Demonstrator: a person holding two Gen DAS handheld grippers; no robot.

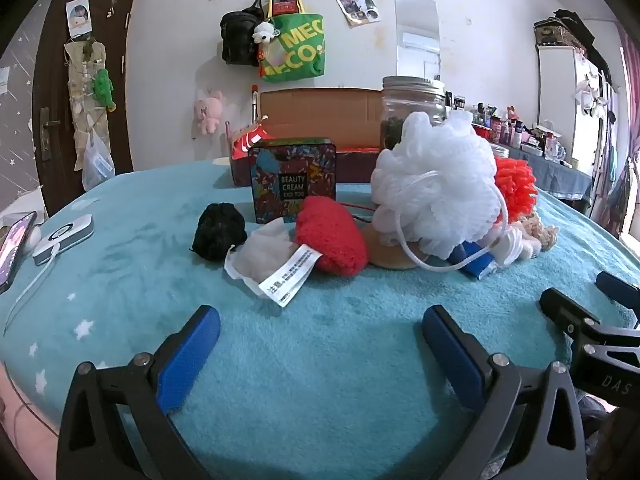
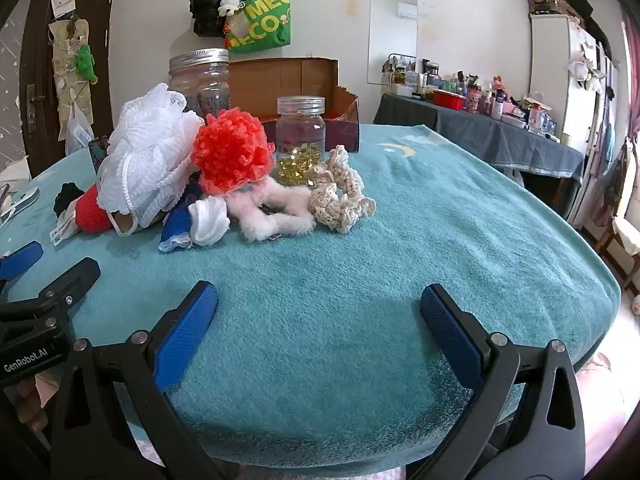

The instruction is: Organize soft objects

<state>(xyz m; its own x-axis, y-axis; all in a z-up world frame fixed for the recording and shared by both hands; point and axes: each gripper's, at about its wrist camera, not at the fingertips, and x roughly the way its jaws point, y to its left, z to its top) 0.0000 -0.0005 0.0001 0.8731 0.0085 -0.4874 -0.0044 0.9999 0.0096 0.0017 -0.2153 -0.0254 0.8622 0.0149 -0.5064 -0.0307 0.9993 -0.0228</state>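
Soft things lie in a pile on the teal blanket (image 1: 320, 340). In the left wrist view: a white mesh bath pouf (image 1: 436, 184), a red knitted piece (image 1: 332, 236) with a white label, a black fuzzy ball (image 1: 218, 232), a white wad (image 1: 264, 252) and an orange-red pouf (image 1: 514, 184). The right wrist view shows the white pouf (image 2: 148, 156), the orange-red pouf (image 2: 232, 152), a pink fluffy piece (image 2: 276, 212), a cream crochet piece (image 2: 340, 192) and a blue-and-white cloth (image 2: 196, 220). My left gripper (image 1: 320, 344) and right gripper (image 2: 320, 320) are open and empty, short of the pile.
An open cardboard box (image 1: 320, 120) stands behind the pile, with a patterned tin (image 1: 294, 178) and a big glass jar (image 1: 414, 108) before it. A small jar of yellow capsules (image 2: 300, 140) stands by the box. A phone (image 1: 14, 248) and a white device (image 1: 64, 236) lie at left.
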